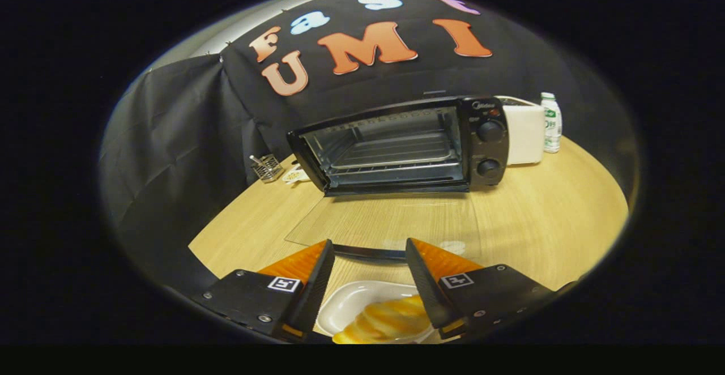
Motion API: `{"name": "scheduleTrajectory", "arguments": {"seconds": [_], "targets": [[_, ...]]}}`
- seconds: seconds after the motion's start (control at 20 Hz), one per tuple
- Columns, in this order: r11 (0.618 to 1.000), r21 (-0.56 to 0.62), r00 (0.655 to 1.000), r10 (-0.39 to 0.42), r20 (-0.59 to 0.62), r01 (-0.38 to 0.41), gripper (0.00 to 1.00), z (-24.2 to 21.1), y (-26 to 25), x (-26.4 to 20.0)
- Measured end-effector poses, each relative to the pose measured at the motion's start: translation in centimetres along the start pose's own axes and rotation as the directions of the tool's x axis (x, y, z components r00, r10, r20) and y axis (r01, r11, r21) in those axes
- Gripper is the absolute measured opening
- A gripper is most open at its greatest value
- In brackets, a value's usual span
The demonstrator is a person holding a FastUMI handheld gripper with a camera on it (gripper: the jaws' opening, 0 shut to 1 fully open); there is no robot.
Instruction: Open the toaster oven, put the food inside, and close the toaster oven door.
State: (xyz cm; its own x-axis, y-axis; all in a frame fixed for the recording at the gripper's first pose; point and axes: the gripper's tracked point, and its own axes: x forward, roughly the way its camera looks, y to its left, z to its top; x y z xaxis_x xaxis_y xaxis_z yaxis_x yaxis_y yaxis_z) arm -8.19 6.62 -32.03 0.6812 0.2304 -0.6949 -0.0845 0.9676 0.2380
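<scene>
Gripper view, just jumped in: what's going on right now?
The toaster oven on the wooden table is already open, its glass door folded down flat, and the rack inside looks bare. The hand-held gripper hangs open above a white dish with a yellowish pastry, which sits between and below the fingers, not yet gripped. So the door is open, and the food has yet to go in.

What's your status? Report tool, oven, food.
Tool open, over the food on its white dish. Toaster oven door down flat, rack bare. Path ahead clear.
</scene>
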Motion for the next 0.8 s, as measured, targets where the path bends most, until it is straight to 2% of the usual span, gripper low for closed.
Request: {"name": "scheduleTrajectory", "arguments": {"seconds": [0.05,0.1,0.25,0.4,0.55,0.8], "targets": [[1.000,-0.006,1.000,-0.015,0.001,0.015,0.76,-0.7,0.1,-1.1],[1.000,-0.008,1.000,-0.031,-0.001,0.031,0.83,-1.6,0.0,-1.9],[0.998,-0.011,0.998,-0.057,-0.036,0.057,0.92,-4.7,0.6,-4.6],[0.996,0.055,0.997,-0.062,-0.050,0.065,0.99,-6.3,1.6,-6.8],[0.992,0.068,0.991,-0.104,-0.079,0.109,0.99,-8.1,1.7,-8.0],[0.979,0.087,0.974,-0.171,-0.148,0.185,0.99,-11.2,0.3,-6.8]]}}
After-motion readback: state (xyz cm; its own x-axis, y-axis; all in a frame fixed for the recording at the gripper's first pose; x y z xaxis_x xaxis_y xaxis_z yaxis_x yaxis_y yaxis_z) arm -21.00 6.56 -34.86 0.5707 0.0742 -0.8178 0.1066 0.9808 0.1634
